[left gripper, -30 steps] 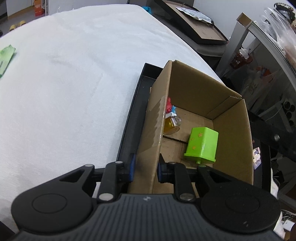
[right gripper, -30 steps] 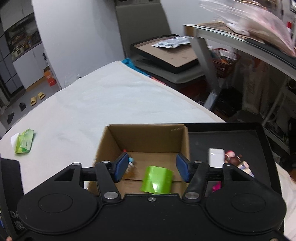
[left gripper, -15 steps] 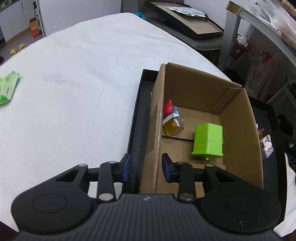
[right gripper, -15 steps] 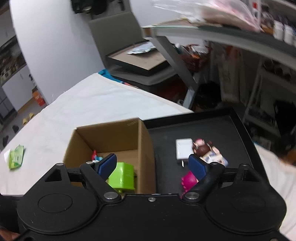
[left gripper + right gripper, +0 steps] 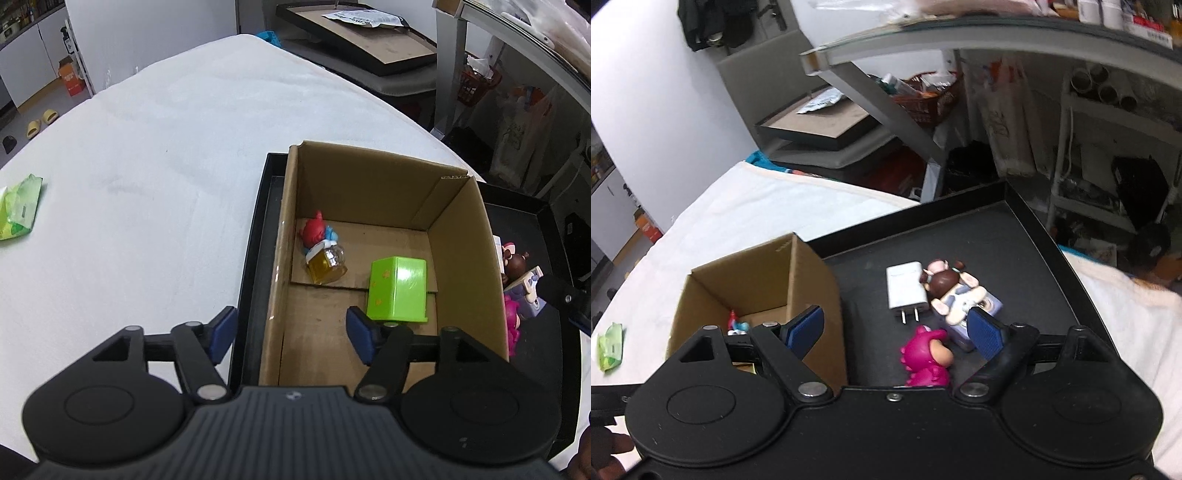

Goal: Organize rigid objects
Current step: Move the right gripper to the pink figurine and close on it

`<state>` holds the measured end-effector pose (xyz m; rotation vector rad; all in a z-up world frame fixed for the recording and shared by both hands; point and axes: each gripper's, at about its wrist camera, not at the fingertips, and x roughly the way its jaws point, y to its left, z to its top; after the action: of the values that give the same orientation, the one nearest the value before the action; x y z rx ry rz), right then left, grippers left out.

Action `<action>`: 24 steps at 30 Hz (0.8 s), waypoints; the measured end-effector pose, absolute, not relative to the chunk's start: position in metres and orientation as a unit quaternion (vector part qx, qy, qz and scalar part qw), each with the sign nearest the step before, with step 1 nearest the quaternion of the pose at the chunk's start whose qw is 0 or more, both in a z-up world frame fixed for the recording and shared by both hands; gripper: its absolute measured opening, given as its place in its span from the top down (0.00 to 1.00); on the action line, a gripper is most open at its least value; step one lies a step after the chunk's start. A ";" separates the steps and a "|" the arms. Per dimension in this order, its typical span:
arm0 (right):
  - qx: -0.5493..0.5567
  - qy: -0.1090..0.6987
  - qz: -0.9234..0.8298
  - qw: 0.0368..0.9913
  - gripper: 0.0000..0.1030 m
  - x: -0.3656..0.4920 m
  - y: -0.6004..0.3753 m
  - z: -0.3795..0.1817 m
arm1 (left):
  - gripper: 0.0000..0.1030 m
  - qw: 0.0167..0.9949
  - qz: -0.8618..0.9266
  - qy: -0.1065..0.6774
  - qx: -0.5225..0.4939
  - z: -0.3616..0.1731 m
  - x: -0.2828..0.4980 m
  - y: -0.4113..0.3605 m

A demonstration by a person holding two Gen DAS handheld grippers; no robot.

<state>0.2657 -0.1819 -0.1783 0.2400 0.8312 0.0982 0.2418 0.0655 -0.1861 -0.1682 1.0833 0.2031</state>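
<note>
A cardboard box (image 5: 461, 236) stands in a black tray (image 5: 997, 236). It holds a green block (image 5: 399, 288), a yellow jar (image 5: 327, 266) and a red-and-blue figure (image 5: 316, 232). My left gripper (image 5: 291, 334) is open and straddles the box's left wall, above it. My right gripper (image 5: 897, 328) is open and empty above the tray. Just ahead of it lie a pink toy (image 5: 927, 360), a white charger (image 5: 905, 286) and a brown-haired doll figure (image 5: 955, 291). The box also shows in the right wrist view (image 5: 816, 280).
A green packet (image 5: 20, 206) lies on the white cloth (image 5: 147, 166) at the far left. A metal desk frame (image 5: 886, 103) and cluttered shelves (image 5: 1108, 147) stand beyond the tray. A framed board (image 5: 369, 37) lies behind the table.
My left gripper has let go of the box wall, opened wide and pulled back. My right gripper has swung right, from over the box to over the toys on the tray.
</note>
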 end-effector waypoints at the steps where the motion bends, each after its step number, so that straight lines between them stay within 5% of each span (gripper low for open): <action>1: 0.119 0.404 0.047 0.906 0.18 0.266 -0.184 -0.180 | 0.37 0.848 0.099 0.515 -0.078 -0.185 0.243 0.064; 17: 0.140 0.462 0.030 0.875 0.21 0.284 -0.203 -0.215 | 0.36 0.844 0.115 0.522 -0.047 -0.181 0.261 0.036; 24: 0.129 0.499 0.049 0.855 0.36 0.291 -0.194 -0.234 | 0.36 0.841 0.124 0.525 -0.043 -0.182 0.265 0.034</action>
<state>0.2911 -0.1944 -0.2343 0.2714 1.0496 0.1038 0.2649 0.0340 -0.1815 -0.0914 1.1106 0.2628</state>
